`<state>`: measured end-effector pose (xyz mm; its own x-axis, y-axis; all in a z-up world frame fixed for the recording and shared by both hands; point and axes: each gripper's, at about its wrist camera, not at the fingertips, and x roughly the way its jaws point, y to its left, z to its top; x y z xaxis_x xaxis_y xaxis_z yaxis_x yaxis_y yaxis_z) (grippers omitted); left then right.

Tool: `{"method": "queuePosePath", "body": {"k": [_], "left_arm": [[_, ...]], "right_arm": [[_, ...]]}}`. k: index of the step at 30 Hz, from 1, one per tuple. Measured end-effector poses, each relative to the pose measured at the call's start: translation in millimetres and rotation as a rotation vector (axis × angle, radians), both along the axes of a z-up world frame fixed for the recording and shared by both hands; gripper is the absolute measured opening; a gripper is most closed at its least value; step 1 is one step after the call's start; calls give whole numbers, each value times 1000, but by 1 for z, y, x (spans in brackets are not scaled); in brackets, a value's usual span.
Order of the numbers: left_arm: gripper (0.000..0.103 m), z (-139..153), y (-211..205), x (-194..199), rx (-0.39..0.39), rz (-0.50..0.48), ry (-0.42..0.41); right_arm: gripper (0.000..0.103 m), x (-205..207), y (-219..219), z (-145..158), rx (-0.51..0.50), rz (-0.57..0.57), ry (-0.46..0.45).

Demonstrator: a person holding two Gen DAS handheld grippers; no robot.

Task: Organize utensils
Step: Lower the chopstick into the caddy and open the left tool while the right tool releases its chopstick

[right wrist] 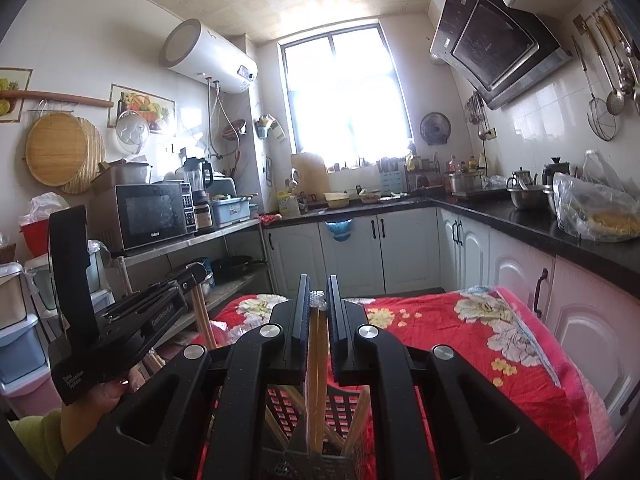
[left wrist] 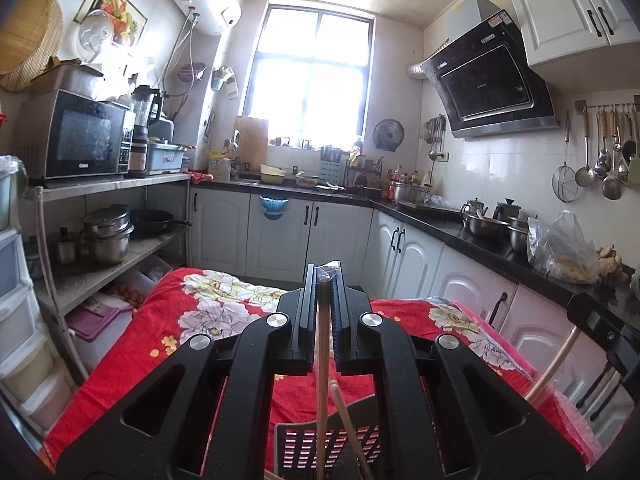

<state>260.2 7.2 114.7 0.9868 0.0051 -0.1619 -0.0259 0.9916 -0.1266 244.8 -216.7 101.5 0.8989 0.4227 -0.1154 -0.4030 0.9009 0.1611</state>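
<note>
A single pale wooden chopstick (left wrist: 321, 360), round and smooth, is pinched between the ribbed blue pads of the left hand-held gripper (left wrist: 325, 280). Its long axis runs nearly upright, the top end sitting at the fingertips and the lower end reaching down into a dark plastic basket (left wrist: 304, 446) with a slotted, lattice-like wall. A second wooden stick (left wrist: 348, 428) is seen leaning at a slant inside that basket.

A pair of chopsticks (right wrist: 317, 380), also of light wood, is clamped side by side in the right hand-held gripper (right wrist: 318, 292), held close to vertical with the lower ends inside the same perforated basket (right wrist: 316, 466), where further sticks are propped at angles.

The basket is set on a surface covered with a red cloth (left wrist: 208, 312) printed with large pale flowers, soft and slightly rumpled. Around it a narrow kitchen is shown: white panelled cabinets (left wrist: 280, 236), a black glossy worktop (left wrist: 460, 232), white wall tiles, a metal rack bearing a microwave (left wrist: 80, 140) and steel pots, a black range hood (left wrist: 488, 80), and a bright window (left wrist: 312, 84) at the far end.
</note>
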Motion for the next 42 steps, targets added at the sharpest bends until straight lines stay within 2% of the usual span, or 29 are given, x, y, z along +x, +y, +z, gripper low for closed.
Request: {"method": "queuePosePath", "body": {"k": [18,29,31,35,38,42], "left_arm": [[3,-11,3,-13,-39,-26,55],[5,-18,7,-24,-77,-67,149],[7,-19,8,-28,-79,-68,155],[15,-20,9,-34,-86,-77,167],[15,-21,10,-37,-91,-82,171],[26,-21,10,-42,-89,-82,171]], "right_arm": [[9,-13,-11,-21,15,-2,71],[9,-15,-20,-32,32,9,141],[9,-15,-22,-34,33,13,150],[17,-17,-22,-37,34,18,163],[21,-19,-22,-37,27,19,168],[29,-21,-23,-37,27,21,171]]}}
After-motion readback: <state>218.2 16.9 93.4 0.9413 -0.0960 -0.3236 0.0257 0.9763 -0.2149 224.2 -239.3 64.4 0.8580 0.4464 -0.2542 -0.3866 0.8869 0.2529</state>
